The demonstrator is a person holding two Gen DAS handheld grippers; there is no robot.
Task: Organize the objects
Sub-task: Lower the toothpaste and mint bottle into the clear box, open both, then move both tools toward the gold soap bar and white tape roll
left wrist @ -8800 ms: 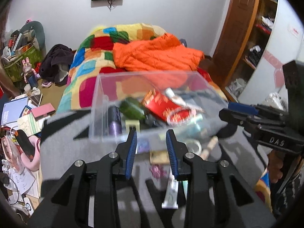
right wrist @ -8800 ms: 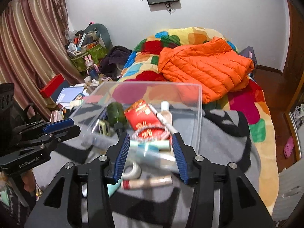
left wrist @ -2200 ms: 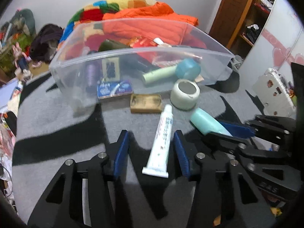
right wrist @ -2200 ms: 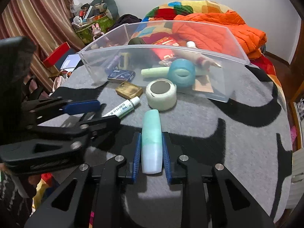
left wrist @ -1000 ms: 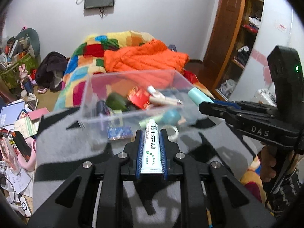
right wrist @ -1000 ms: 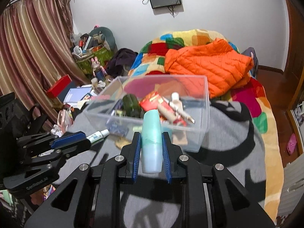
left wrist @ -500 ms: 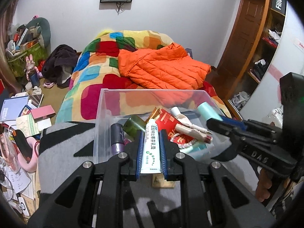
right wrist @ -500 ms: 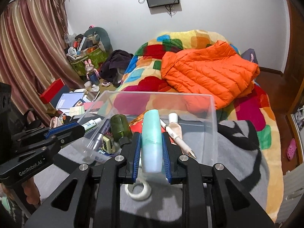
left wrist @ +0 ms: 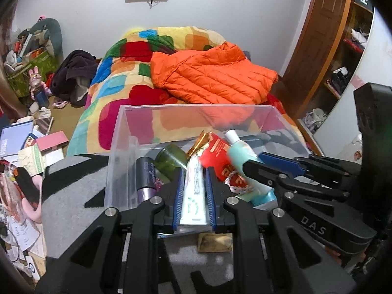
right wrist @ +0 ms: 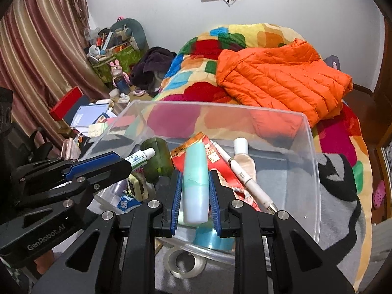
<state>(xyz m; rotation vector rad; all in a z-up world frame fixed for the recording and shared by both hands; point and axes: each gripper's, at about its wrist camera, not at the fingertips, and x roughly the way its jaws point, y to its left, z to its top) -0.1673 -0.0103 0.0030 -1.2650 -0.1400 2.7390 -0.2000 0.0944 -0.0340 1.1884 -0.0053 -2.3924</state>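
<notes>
The left gripper [left wrist: 194,197], low centre of its view, is clamped on a white tube [left wrist: 193,191]. The right gripper [right wrist: 195,196] has a mint bottle [right wrist: 196,183] between its pads, and its jaws are opening. Both items hang over the clear bin [right wrist: 316,171], whose walls fill mid-frame. This looks like the drop step for 2 items; next, the left likely needs to let go over the bin's contents
</notes>
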